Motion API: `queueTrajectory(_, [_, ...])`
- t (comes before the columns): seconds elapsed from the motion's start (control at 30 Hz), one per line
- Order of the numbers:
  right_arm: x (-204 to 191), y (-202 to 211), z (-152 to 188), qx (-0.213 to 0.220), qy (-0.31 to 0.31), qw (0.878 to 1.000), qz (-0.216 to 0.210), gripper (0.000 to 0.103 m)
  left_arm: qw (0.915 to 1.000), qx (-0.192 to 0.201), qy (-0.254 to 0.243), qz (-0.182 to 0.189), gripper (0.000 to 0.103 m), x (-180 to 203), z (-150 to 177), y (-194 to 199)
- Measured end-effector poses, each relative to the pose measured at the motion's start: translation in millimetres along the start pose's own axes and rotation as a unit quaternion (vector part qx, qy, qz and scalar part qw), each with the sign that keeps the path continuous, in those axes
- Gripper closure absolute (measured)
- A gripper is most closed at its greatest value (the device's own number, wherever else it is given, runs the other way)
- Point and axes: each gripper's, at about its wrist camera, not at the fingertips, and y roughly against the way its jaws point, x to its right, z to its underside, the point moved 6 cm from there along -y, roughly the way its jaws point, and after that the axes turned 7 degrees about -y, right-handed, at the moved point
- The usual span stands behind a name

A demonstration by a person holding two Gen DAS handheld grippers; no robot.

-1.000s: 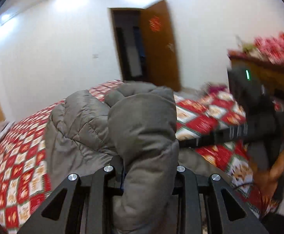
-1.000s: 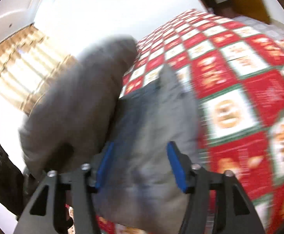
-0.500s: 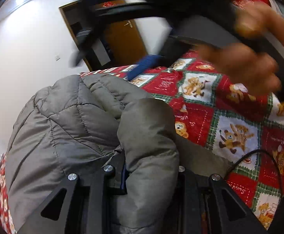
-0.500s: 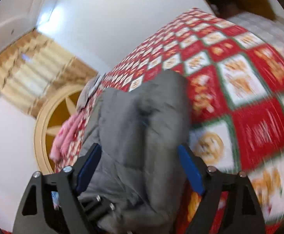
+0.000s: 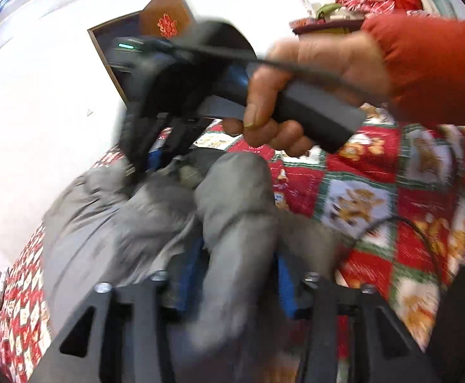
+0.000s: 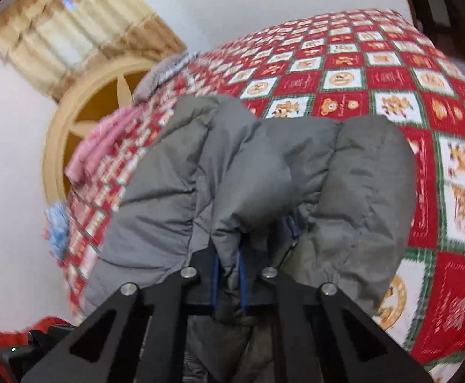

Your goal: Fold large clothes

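Observation:
A grey padded jacket (image 5: 111,233) lies on a bed with a red, white and green teddy-bear quilt (image 5: 376,201). My left gripper (image 5: 237,274) is shut on a thick fold of the jacket that bulges up between its blue pads. In the right wrist view the jacket (image 6: 264,166) lies bunched in front, and my right gripper (image 6: 229,274) is shut on a narrow fold of it. The right gripper also shows in the left wrist view (image 5: 156,162), held by a hand in a red sleeve, its tips down on the jacket's far part.
The quilt (image 6: 376,73) spreads to the right and behind the jacket. Pink and grey clothes (image 6: 105,140) lie near a round wooden headboard (image 6: 82,108). A brown door (image 5: 165,22) and a cluttered shelf (image 5: 360,3) are behind. A black cable (image 5: 424,242) crosses the quilt.
My right gripper went from open to shut on a jacket fold. In the left wrist view the hand with the right gripper came down onto the jacket. My left gripper kept its hold.

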Motion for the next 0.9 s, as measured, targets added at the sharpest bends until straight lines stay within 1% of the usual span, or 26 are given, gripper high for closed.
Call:
queueTrajectory(0.03, [4,1,-1,0.007,-0.009,1.000,-0.004,0.092,0.9999,0.010,0.009,0.002,0.043,-4,5,20])
queueTrajectory(0.07, [7,5,-3,0.016,-0.016,1.000,-0.006,0.092,0.9998,0.014,0.017,0.004,0.035,-7,9,30])
queueTrajectory(0.1, [8,7,-6,0.025,-0.021,0.999,-0.005,0.092,0.9989,0.018,0.041,0.008,0.030,-16,16,48])
queueTrajectory(0.13, [9,11,-4,0.035,-0.024,0.999,-0.004,0.092,0.9981,0.023,0.056,0.013,0.029,-22,21,57])
queueTrajectory(0.17, [9,16,-1,0.043,-0.027,0.999,-0.003,0.092,0.9958,0.032,0.083,0.023,0.029,-31,26,70])
queueTrajectory(0.23, [5,24,4,0.057,-0.026,0.998,0.006,0.093,0.9853,0.054,0.158,0.038,0.025,-64,34,93])
queueTrajectory(0.27, [5,26,6,0.064,-0.024,0.998,0.014,0.093,0.9782,0.068,0.192,0.038,0.020,-79,37,100])
queueTrajectory(0.3, [5,30,10,0.076,-0.022,0.996,0.029,0.093,0.9646,0.087,0.247,0.030,0.016,-107,43,105])
queueTrajectory(0.33, [4,32,11,0.088,-0.023,0.995,0.040,0.093,0.9561,0.090,0.278,0.018,0.015,-126,55,104])
queueTrajectory(0.37, [7,35,15,0.104,-0.032,0.993,0.050,0.093,0.9417,0.080,0.327,-0.004,0.015,-153,64,97])
queueTrajectory(0.4, [10,37,18,0.115,-0.045,0.991,0.052,0.093,0.9183,0.056,0.391,-0.030,0.015,-184,78,83])
queueTrajectory(0.47, [18,30,27,0.122,-0.068,0.988,0.058,0.091,0.8852,0.025,0.462,-0.046,0.015,-213,90,56])
queueTrajectory(0.5, [23,23,33,0.117,-0.076,0.988,0.063,0.088,0.8701,0.016,0.491,-0.042,0.015,-223,95,41])
queueTrajectory(0.53, [25,16,38,0.112,-0.080,0.988,0.068,0.086,0.8671,0.009,0.497,-0.037,0.015,-225,93,29])
queueTrajectory(0.57, [24,17,38,0.114,-0.082,0.988,0.069,0.085,0.8713,-0.007,0.490,-0.032,0.015,-225,88,8])
queueTrajectory(0.6, [21,21,37,0.119,-0.085,0.987,0.072,0.075,0.8771,-0.020,0.479,-0.033,0.015,-220,84,-8])
queueTrajectory(0.63, [19,31,32,0.119,-0.090,0.985,0.086,0.055,0.8849,-0.036,0.463,-0.034,0.015,-213,81,-20])
queueTrajectory(0.67, [16,40,27,0.120,-0.093,0.984,0.091,0.040,0.8933,-0.045,0.446,-0.030,0.015,-200,76,-30])
queueTrajectory(0.7, [14,49,23,0.125,-0.093,0.984,0.089,0.010,0.8974,-0.047,0.438,-0.031,0.015,-195,74,-33])
queueTrajectory(0.73, [12,63,16,0.140,-0.084,0.983,0.086,0.000,0.9003,-0.045,0.432,-0.035,0.015,-191,73,-34])
queueTrajectory(0.77, [12,73,11,0.153,-0.073,0.982,0.088,0.000,0.9028,-0.035,0.427,-0.036,0.015,-189,72,-31])
queueTrajectory(0.8, [15,83,3,0.161,-0.067,0.979,0.102,0.000,0.9027,-0.027,0.428,-0.033,0.015,-187,70,-31])
queueTrajectory(0.83, [21,85,-1,0.160,-0.069,0.978,0.110,0.000,0.9022,-0.022,0.430,-0.030,0.015,-186,71,-33])
queueTrajectory(0.87, [27,84,-5,0.154,-0.073,0.978,0.117,0.000,0.9011,-0.016,0.433,-0.024,0.015,-186,72,-33])
queueTrajectory(0.9, [34,75,-12,0.133,-0.078,0.981,0.119,0.000,0.8992,-0.012,0.437,-0.020,0.015,-186,75,-32])
